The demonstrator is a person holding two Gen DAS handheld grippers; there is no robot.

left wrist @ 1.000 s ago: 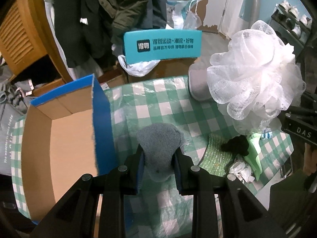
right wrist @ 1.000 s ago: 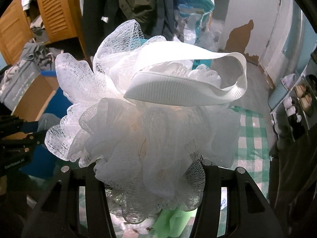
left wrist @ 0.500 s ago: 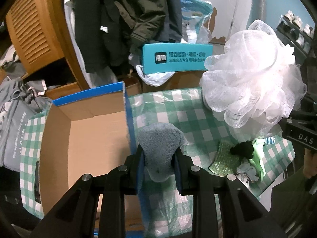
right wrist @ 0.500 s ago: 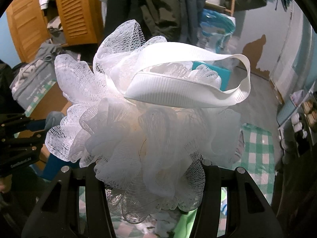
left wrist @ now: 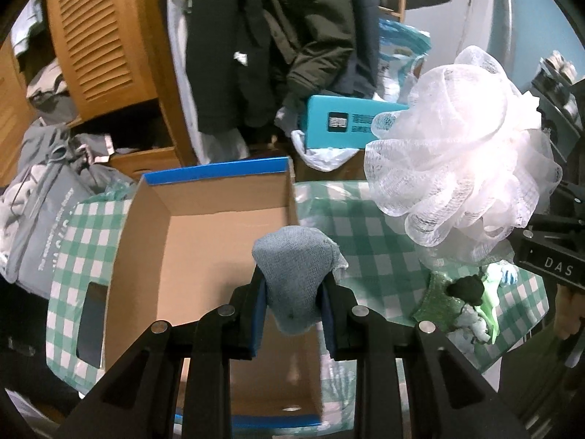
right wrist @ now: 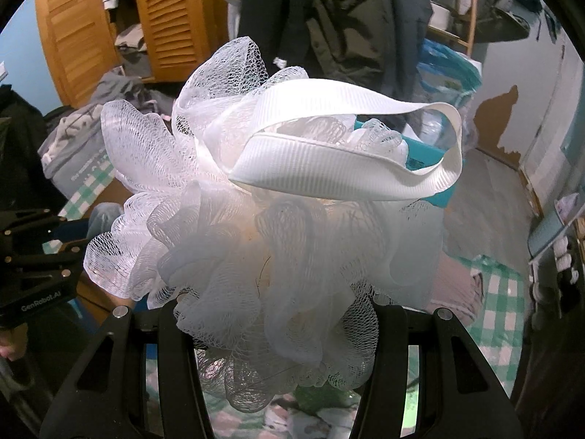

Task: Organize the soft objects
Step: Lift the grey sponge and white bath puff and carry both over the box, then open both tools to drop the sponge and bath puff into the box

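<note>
My left gripper point(left wrist: 294, 292) is shut on a grey-blue knitted cloth point(left wrist: 294, 267) and hangs over the right part of an open cardboard box with blue edges point(left wrist: 204, 252). A big white mesh bath puff point(right wrist: 270, 241) with a white ribbon loop point(right wrist: 347, 161) fills the right wrist view; my right gripper point(right wrist: 281, 314) is shut on its lower part. In the left wrist view the same bath puff point(left wrist: 464, 146) floats to the right, above the green-checked tablecloth point(left wrist: 365, 234), with the right gripper's black body point(left wrist: 548, 256) behind it.
On the cloth at the right lie a green scrubbing pad point(left wrist: 435, 303), a small black thing point(left wrist: 466, 289) and light green and white bits point(left wrist: 482, 314). A teal box point(left wrist: 343, 124) sits behind the table. Hanging dark clothes point(left wrist: 256, 47), a grey bag point(left wrist: 40, 219) and wooden louvred doors point(left wrist: 98, 36) surround it.
Both grippers have moved left and a little up with their loads. The left gripper with the cloth now hangs over the box instead of over the tablecloth; the puff has followed alongside.
</note>
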